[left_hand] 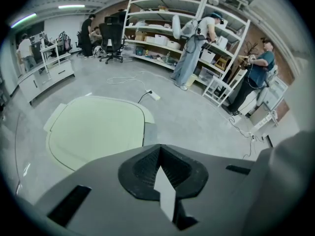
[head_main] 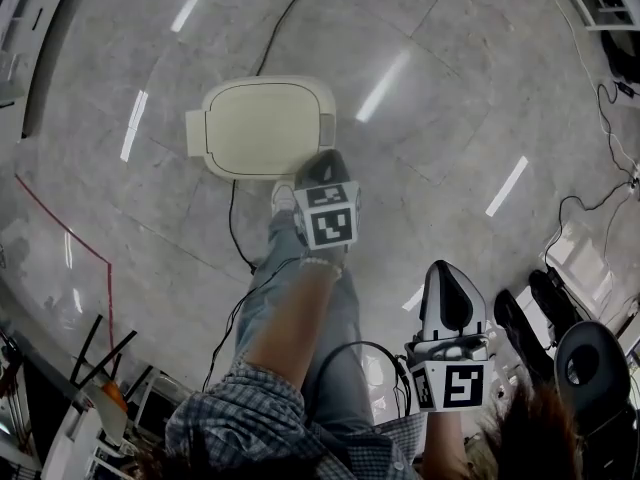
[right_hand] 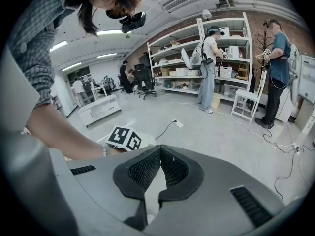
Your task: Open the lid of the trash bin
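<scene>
My left gripper [head_main: 325, 164] hung at the near edge of the shut trash bin lid [head_main: 262, 126], jaws together and empty. My right gripper [head_main: 448, 270], also closed on nothing, was well back from the lid.

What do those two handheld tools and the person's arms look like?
Both the left gripper and right gripper are grey shells with black ribbed jaws, each carrying a cube of black-and-white square markers. The person wears a checked shirt and a beaded bracelet.

Polished grey floor [head_main: 470, 58] bearing a closed cream trash bin [head_main: 262, 126]. A black cable [head_main: 285, 20] runs under the bin's edge; a red line [head_main: 66, 225] marks the floor beside it.
</scene>
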{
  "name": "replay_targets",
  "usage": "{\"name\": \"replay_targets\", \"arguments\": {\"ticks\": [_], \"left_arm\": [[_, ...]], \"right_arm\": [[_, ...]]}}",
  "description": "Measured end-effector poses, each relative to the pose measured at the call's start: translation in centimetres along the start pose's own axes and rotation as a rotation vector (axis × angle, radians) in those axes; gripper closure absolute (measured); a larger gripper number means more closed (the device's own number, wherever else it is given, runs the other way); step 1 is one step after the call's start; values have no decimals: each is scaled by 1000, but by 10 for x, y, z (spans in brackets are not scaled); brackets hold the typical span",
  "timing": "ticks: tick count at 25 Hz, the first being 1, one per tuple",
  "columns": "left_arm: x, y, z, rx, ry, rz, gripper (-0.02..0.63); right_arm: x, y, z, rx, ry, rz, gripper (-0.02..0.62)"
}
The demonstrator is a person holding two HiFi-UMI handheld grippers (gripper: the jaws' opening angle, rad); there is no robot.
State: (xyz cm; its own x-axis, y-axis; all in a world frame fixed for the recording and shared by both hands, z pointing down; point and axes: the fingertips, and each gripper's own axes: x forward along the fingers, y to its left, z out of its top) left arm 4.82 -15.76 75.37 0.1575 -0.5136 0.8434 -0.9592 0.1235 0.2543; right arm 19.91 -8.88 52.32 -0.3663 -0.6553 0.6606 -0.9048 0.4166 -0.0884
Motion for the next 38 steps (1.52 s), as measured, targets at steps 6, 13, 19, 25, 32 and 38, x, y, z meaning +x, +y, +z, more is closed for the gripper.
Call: {"name": "replay_targets", "arguments": {"ticks": [6, 13, 19, 25, 32, 38], "left_arm": [[14, 4, 5, 6, 10, 35, 606], [28, 8, 1, -43, 62, 66, 606], [33, 6, -3, -70, 102, 97, 606], [35, 5, -4, 1, 126, 134, 606], [37, 0, -5, 78, 128, 157, 607], [37, -5, -20, 188, 209, 155, 606]], "right_arm": [[1, 1, -8, 13, 17, 1, 577], [3, -2, -9, 22, 20, 1, 577], [3, -4, -10, 24, 24, 1, 577], [5, -4, -10, 38, 45, -8, 577], [4, -5, -21, 52, 93, -16, 577], [2, -7, -21, 60, 87, -28, 577]]}}
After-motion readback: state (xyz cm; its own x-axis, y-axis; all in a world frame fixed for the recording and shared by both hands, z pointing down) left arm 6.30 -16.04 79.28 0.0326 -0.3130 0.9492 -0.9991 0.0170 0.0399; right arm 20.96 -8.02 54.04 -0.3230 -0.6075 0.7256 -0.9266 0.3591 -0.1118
